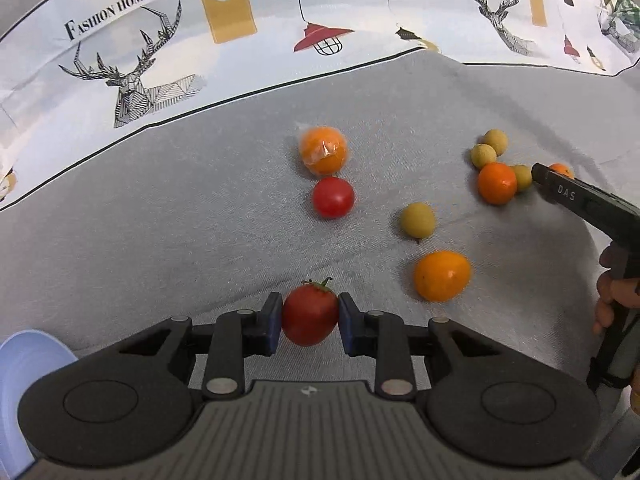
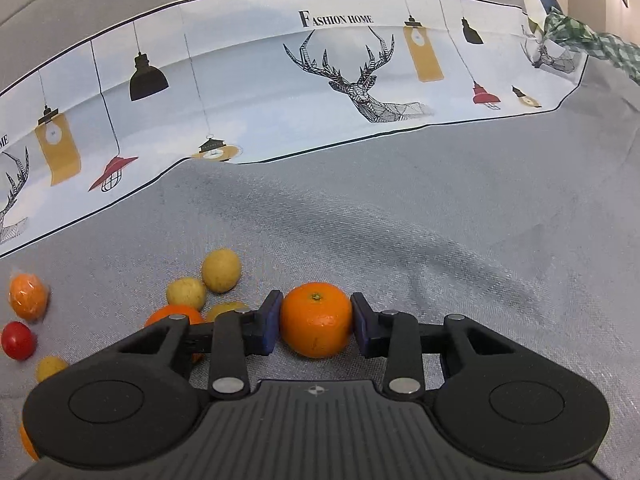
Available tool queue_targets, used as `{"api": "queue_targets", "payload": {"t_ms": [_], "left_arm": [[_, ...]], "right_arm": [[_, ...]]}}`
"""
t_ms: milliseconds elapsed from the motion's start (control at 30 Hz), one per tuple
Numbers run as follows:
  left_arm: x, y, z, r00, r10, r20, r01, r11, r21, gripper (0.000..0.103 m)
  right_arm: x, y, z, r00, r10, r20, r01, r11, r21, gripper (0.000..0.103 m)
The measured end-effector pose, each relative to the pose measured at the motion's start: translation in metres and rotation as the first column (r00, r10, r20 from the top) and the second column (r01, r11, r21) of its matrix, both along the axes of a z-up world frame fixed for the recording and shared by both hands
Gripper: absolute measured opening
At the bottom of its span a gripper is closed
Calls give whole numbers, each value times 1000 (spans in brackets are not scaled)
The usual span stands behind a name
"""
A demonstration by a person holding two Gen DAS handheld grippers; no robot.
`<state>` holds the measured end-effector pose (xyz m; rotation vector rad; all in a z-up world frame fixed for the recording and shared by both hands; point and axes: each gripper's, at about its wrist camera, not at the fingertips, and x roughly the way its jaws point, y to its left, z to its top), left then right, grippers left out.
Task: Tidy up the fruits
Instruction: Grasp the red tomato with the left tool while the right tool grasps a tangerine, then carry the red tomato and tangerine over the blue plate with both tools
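On grey woven cloth, left tongs (image 1: 310, 322) clamp smooth oval tomato (image 1: 310, 314), right tongs (image 2: 316, 326) grip dimpled round tangerine (image 2: 316, 320).

Under my tongs lies a grey woven cloth (image 1: 200, 208), creased into soft folds on the right side. Along its far edge runs a white printed cloth (image 2: 256, 92) with black geometric deer heads, hanging lamps, yellow bulb tags and the words FASHION HOME. I see a pale blue rim (image 1: 28, 364) at my lower left, and a green checked fabric (image 2: 592, 40) bunched at the far right corner.
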<state>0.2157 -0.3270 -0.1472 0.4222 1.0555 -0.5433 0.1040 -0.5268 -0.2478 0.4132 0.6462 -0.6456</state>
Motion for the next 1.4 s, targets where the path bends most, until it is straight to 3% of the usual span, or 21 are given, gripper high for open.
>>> {"api": "queue_targets", "payload": {"t_ms": [200, 367, 600, 767, 1000, 1233, 1400], "left_arm": [[-20, 22, 27, 1000, 19, 25, -19, 1000, -16, 33], [-47, 54, 64, 998, 54, 26, -53, 997, -53, 33], [-98, 123, 117, 993, 107, 45, -102, 990, -98, 33], [-130, 183, 145, 977, 195, 84, -188, 979, -82, 33], [-176, 279, 167, 935, 326, 137, -319, 945, -70, 33], [-213, 346, 168, 894, 436, 105, -424, 897, -124, 33], [-226, 366, 169, 881, 464, 96, -446, 880, -164, 33]], "right_arm": [[-16, 1, 7, 999, -35, 11, 35, 999, 15, 38], [-33, 21, 39, 1000, -15, 24, 15, 1000, 13, 38], [-62, 98, 99, 986, 148, 76, -157, 980, 122, 38], [-84, 174, 150, 936, 325, 134, -341, 933, 117, 38], [-132, 268, 205, 817, 545, 186, -569, 815, 110, 38], [-177, 337, 228, 709, 690, 145, -703, 707, 73, 38], [-193, 363, 236, 679, 726, 108, -733, 679, 45, 38]]}}
